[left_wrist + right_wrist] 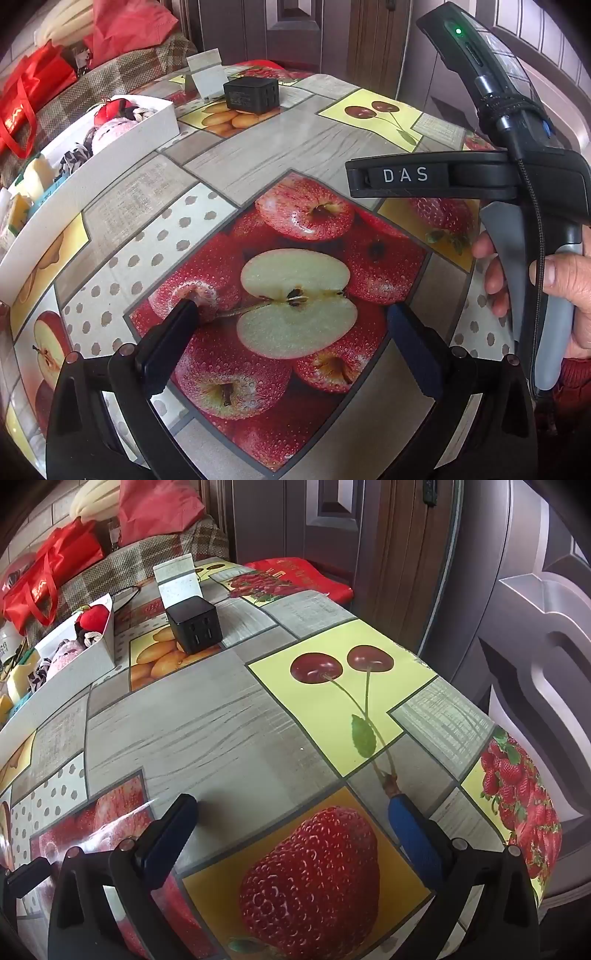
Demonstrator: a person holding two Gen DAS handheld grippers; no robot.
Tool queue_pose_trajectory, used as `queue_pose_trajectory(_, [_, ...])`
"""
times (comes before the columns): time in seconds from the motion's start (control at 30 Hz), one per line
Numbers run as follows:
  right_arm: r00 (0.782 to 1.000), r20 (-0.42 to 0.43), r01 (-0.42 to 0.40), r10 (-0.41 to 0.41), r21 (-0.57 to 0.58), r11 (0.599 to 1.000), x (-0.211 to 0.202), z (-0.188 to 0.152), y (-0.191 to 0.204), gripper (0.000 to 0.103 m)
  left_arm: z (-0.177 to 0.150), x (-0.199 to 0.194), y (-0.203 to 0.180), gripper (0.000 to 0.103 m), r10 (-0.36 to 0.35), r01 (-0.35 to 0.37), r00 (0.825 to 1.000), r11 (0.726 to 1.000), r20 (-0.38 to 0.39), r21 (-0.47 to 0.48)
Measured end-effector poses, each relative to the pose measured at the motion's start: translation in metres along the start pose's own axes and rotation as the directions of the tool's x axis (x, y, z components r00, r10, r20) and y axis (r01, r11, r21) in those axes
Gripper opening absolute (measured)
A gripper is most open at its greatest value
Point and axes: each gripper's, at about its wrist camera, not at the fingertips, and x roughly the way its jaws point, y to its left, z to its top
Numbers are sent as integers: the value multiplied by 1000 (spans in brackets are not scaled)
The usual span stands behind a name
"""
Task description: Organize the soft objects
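While both tools hang over bare tablecloth, nothing is held, so I judge the sorting is either about to begin or between picks.

From the left wrist view, the left hand-held gripper [291,314] stands wide with only a printed apple picture between its fingers. The soft things [110,125], a red plush piece, a pink one and some patterned cloth, sit in a white box [122,155] at the desk's far left edge, well apart from the gripper. Yellow sponge-like blocks [35,177] lie further along the same box. The right tool shows at the right of this view, a hand [561,291] wrapped round its grey handle. A black cube [251,94] stands beyond on the desk [258,147], with a white card [208,74] just behind it.

From the right wrist view, the right hand-held gripper [291,808] is equally wide and empty, above a printed strawberry. The box is far off to the left, a red plush strawberry [94,616] at its near end.

The next move, as I see it, calls for swinging one gripper left toward the box and closing gently on a single soft piece.

The cloth is glossy and fruit-patterned. A checked blanket [155,554], red bags [55,568] and dark panelled doors [332,524] lie beyond.
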Motion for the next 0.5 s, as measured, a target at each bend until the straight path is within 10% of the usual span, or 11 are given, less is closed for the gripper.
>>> queue_pose_trajectory(0.5, [1000,-1,-18,18,-14,1000,2,0,4,103,-1,0,1,102,-2,2,1000,1000,0,-1])
